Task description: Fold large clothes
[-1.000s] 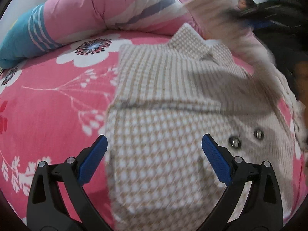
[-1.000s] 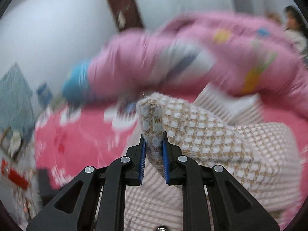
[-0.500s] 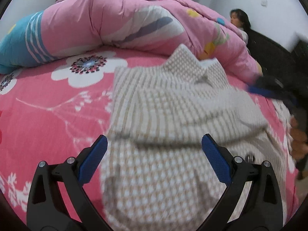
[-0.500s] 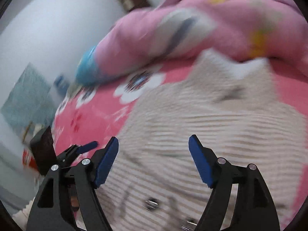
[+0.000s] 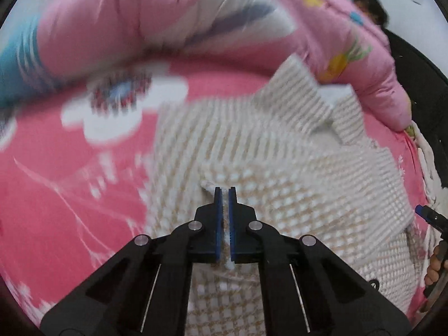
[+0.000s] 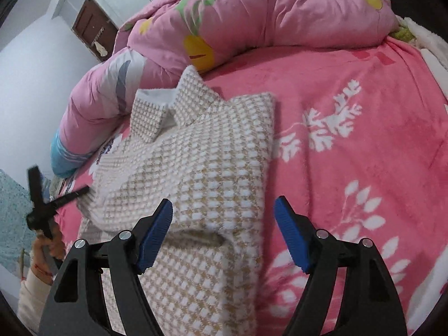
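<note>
With the left hand-held gripper [image 5: 224, 193] just clamped together on a pinch of the jacket [image 6: 201, 173], low in the centre of the left view, the fold calls for a matching hold. Its partner, the right hand-held gripper [image 6: 224, 212], has its jaws apart over the jacket's right edge on the bed [image 6: 364, 98], touching nothing; it should bite the full hem layer before both lift together.

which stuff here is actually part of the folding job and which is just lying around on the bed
Part of the job:
- checked jacket
- left gripper, shut on the jacket's fabric
- right gripper, open over the jacket

Lying about:
- pink quilt
- floral bedsheet
</note>
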